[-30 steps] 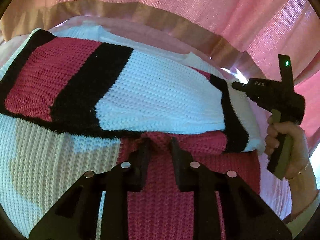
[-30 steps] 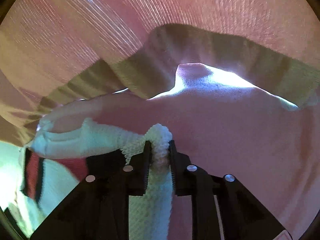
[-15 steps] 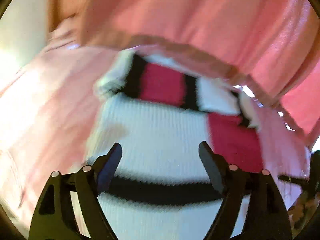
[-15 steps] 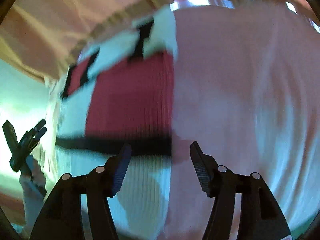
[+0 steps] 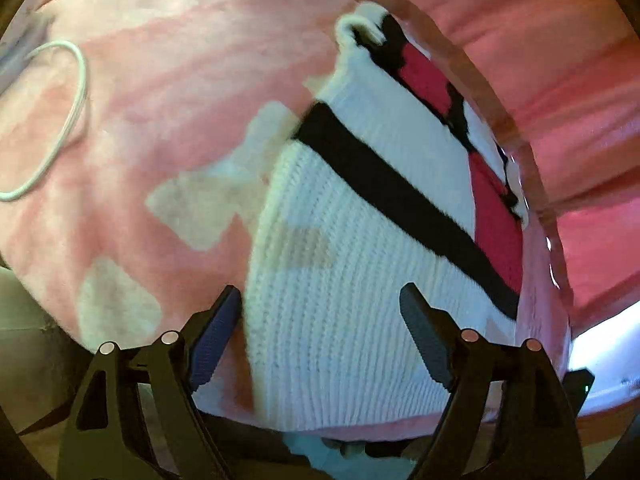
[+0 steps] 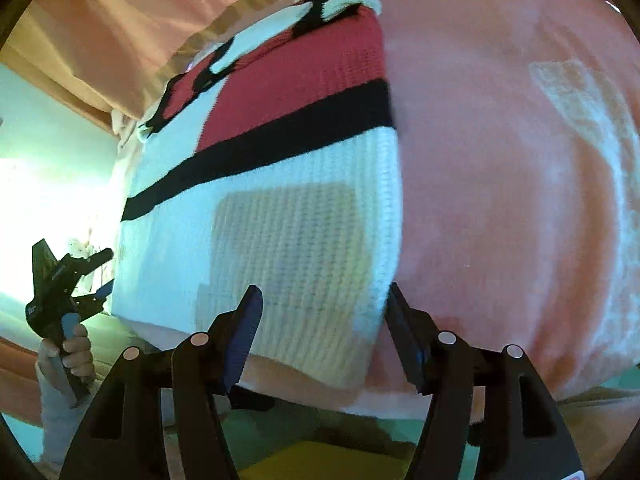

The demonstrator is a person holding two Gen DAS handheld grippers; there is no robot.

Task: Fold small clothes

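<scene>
A knitted sweater [image 5: 360,280] in white, red and black blocks lies folded flat on the pink blanket [image 5: 160,120]. My left gripper [image 5: 320,292] hovers over its white near-left corner. Its jaws stand wide and are closing a little, and no fabric is pinched between the pads. In the right wrist view the same sweater [image 6: 280,200] fills the middle. My right gripper [image 6: 324,292] is open above the sweater's white near-right corner, with the fold edge running between its fingers, untouched. A hand [image 6: 68,352] holding the left gripper's handle shows at the far left.
A white cable loop [image 5: 76,92] lies on the blanket at the far left. Pink cushions or drapes [image 5: 560,80] rise behind the sweater. The bed's near edge [image 6: 400,400] drops to the floor just under both grippers. Bare blanket [image 6: 520,200] stretches to the right.
Both grippers let go of the knit they were pinching and opened wide. They pulled back to the sweater's near edge, left and right corners. The sweater now lies flat.
</scene>
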